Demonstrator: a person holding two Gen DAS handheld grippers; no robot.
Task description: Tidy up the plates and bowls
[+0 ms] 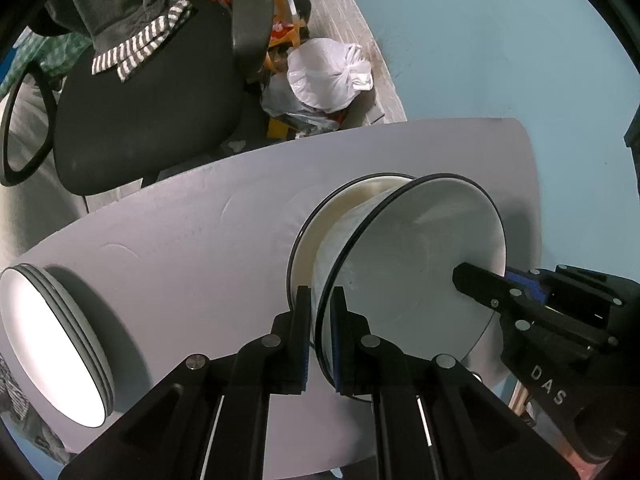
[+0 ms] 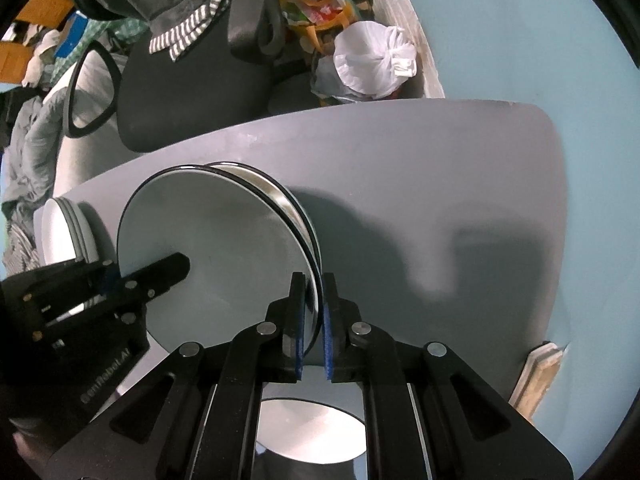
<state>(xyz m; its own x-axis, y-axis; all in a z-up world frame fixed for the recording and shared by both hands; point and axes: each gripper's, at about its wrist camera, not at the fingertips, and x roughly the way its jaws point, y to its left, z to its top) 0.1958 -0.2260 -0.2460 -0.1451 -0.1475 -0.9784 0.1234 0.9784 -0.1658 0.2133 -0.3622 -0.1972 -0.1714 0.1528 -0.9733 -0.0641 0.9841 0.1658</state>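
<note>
plate (image 1: 420, 256) hangs over a bowl (image 1: 344, 216) on the table (image 1: 192, 232), both grippers, left (image 1: 320, 332) and right (image 2: 314, 320), pinching its rim on opposite sides. a plate stack (image 1: 52, 340) sits well apart, so this one looks misplaced; sorting seems partway.

Both hand-held grippers, left (image 1: 321, 300) & right (image 2: 313, 286), point steeply down, jaws nearly shut.

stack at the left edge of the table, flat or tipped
Flat. The stack lies on the table, rims level, away from the bowl both grippers hold.
</note>
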